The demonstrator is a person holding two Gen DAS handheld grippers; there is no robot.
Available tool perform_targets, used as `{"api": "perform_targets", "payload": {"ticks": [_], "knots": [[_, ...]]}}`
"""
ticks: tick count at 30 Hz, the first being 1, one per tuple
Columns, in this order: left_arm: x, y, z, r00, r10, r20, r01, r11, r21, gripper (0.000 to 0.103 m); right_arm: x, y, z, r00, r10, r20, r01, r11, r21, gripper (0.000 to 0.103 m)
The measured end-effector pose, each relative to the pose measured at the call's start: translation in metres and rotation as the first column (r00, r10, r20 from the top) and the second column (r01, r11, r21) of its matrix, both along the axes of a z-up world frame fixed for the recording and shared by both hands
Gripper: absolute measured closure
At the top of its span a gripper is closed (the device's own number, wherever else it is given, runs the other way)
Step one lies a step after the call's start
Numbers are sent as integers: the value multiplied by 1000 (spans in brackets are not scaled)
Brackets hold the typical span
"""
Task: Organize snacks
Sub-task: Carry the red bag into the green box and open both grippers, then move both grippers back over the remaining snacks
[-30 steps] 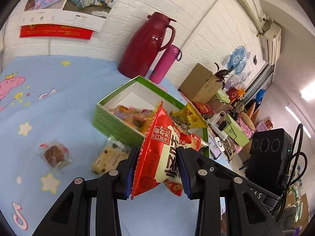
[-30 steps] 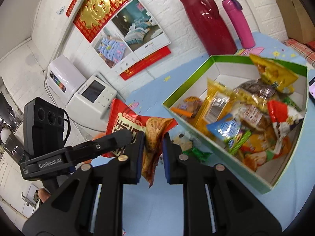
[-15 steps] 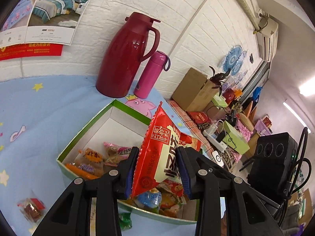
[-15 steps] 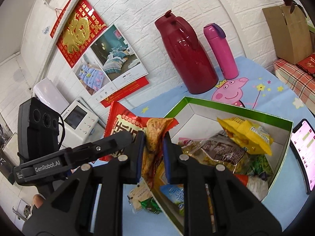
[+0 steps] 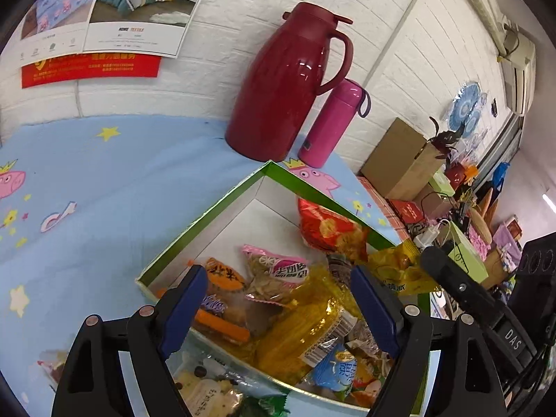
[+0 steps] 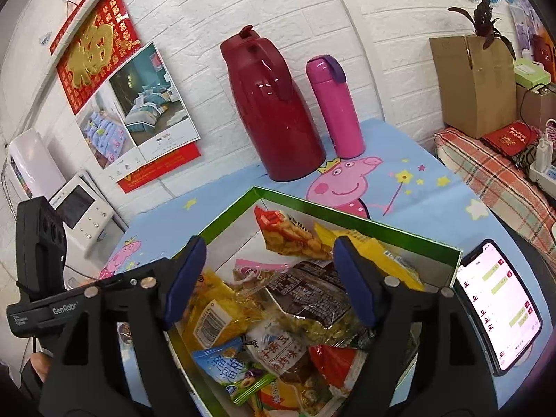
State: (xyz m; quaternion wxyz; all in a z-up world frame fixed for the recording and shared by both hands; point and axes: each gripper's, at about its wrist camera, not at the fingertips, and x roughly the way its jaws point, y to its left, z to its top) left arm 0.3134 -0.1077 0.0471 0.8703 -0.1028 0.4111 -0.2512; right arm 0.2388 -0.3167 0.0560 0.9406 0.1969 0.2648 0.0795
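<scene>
A green-rimmed white box (image 5: 208,215) sits on the blue cartoon tablecloth, packed with several snack packets. A red chip bag (image 5: 326,229) lies at its far corner, leaning on the rim. Just above the box's near side hovers my left gripper (image 5: 278,278), open with nothing between the blue pads. In the right wrist view the same red bag (image 6: 285,232) rests inside the box (image 6: 226,217), beyond my right gripper (image 6: 269,248), which is open and empty over the packets. A yellow packet (image 6: 215,312) lies under it.
A dark red thermos jug (image 5: 288,83) and a pink bottle (image 5: 333,125) stand against the wall behind the box. A phone (image 6: 497,309) lies right of the box. Loose snacks (image 5: 208,389) lie on the cloth at its near left side.
Both grippers held the red chip bag; both have now opened and the bag has dropped into the far corner of the box. The grippers moved closer over the box.
</scene>
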Motion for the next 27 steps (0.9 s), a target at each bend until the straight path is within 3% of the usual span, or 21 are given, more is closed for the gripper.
{"api": "perform_targets", "payload": {"ticks": [5,9,16,21,27], "knots": [[-20,24,5,999,49,-3,-49,999,12,17,-19,17,20,998,44,49,-43,999,-16,18],[-45,45,12,996,87,15,-87,996,29,17,-46,37,39,989,85,118,-82,996,-36,7],[-91,75,27,986,159,46,-162,985,56,17,-85,78,59,969,178,169,-163,982,-100,3],[-124,95,34,973,211,94,-219,972,80,17,-112,93,54,960,215,178,-198,974,-112,2],[-149,109,30,957,259,128,-277,949,152,17,-124,99,30,970,213,114,-202,974,-99,2]]}}
